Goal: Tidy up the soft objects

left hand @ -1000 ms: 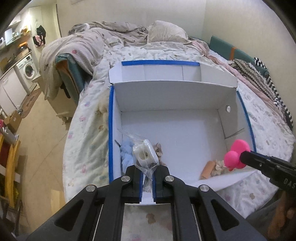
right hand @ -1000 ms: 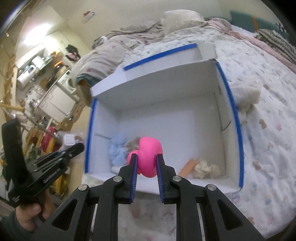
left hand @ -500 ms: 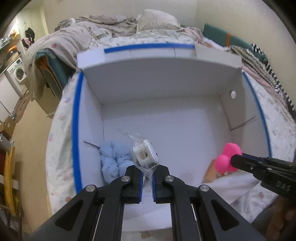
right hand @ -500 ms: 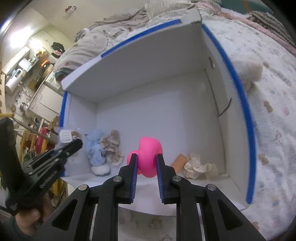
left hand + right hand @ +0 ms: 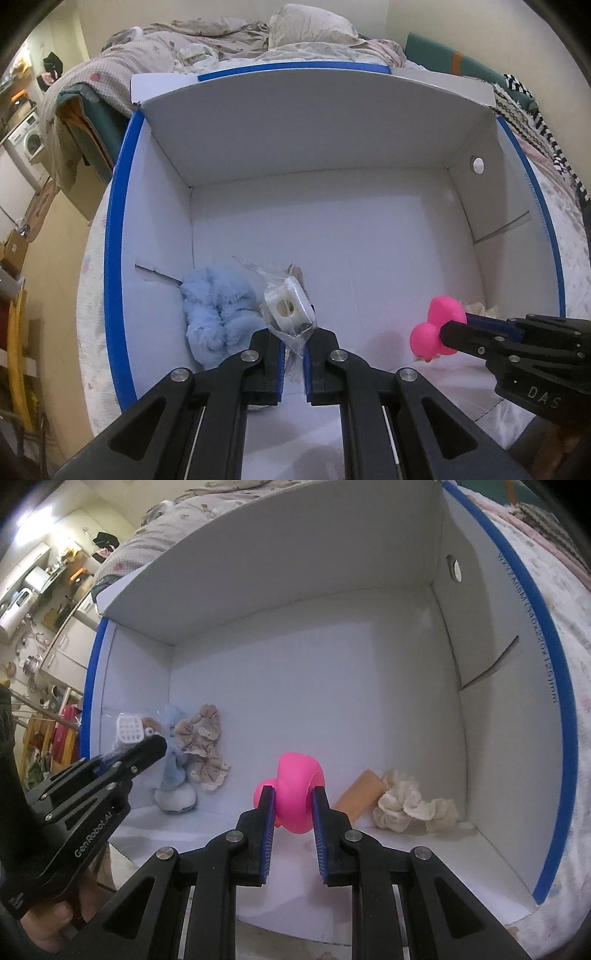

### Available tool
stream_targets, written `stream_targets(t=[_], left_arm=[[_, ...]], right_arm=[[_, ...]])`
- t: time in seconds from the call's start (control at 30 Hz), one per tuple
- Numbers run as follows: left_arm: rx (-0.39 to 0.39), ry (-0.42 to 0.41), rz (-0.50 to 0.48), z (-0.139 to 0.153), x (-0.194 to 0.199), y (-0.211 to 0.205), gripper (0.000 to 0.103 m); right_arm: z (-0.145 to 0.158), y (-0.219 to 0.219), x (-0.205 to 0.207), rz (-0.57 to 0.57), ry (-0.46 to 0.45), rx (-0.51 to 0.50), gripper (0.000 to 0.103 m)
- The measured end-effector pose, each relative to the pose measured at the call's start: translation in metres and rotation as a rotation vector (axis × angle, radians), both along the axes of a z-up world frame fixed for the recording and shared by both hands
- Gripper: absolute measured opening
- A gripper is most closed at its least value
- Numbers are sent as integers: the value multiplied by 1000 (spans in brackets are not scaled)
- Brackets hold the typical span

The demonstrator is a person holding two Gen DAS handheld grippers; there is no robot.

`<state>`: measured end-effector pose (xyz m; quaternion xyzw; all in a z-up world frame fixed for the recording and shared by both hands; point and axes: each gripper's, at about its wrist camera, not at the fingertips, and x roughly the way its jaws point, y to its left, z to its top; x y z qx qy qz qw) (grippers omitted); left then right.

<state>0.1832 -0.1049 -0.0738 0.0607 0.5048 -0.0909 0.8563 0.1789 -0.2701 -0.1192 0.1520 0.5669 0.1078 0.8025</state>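
From the left wrist view, the left gripper (image 5: 293,354) is closed down on a clear plastic bag (image 5: 291,321) with a white block inside, held just above the near left part of a white box (image 5: 332,122) with blue-taped rims. The box sits on a bed (image 5: 92,295), whose rumpled blanket (image 5: 147,48) and pillow (image 5: 310,26) lie beyond the box's far wall; only this view shows the washing machine (image 5: 27,140) far off to the left. Directly left of the gripper's fingers, one fluffy blue toy (image 5: 218,314) lies on the box floor. To the right, the right gripper (image 5: 448,334) reaches in from the side, clamped on one pink rubber duck (image 5: 437,326).

From the right wrist view, the right gripper (image 5: 293,808) pinches the pink rubber duck (image 5: 299,790) between its pads, narrowed to the duck's width, above the near middle of the box (image 5: 295,572). This view reveals things the other hides: one orange roll (image 5: 360,794) and one cream scrunchie (image 5: 406,805) on the floor just right of the fingers, and one beige frilly scrunchie (image 5: 203,746) to the left, touching the fluffy blue toy (image 5: 173,775). Farther left, the left gripper (image 5: 147,747) holds the clear plastic bag (image 5: 127,729) over that corner. Counted inside the box: four loose soft items resting, two more held over it.
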Motion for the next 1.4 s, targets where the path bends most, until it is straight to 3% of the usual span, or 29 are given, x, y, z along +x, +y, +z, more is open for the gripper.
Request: stream_targets(t=[0.5,0.57,0.73,0.83,0.87,0.93,0.97,1.0,1.4], left_arm=[[33,3,-1,-5,1,-5,11],[40,-1,-3,-5,0,-5,17],[63,-19,15,-5,-2,-5,55],[69,-40,23,-1,-4,-4,58],[70,-40,21,0,-4,-4,59],[70,-39,20,1,-4,-4,59],[71,-39,22,2,-4,-3,60],[70,-39,23,2,-4,-2,60],[75,-33,31,2,-4,-4,60]], right_arm=[[-3,-1,3,-16,8,-12,21],[-3,-2,3,-25,9,-11,21],[-2,-4,2,-39,8,-26,22],[-1,-6,3,-54,6,-15,23],[0,-7,3,-59,2,-11,28],[3,-8,3,-74,-14,-21,57],[5,-9,3,-84,-26,-18,81],[7,-11,3,-97,-43,-9,85],[9,-14,5,-101,-47,3,85]])
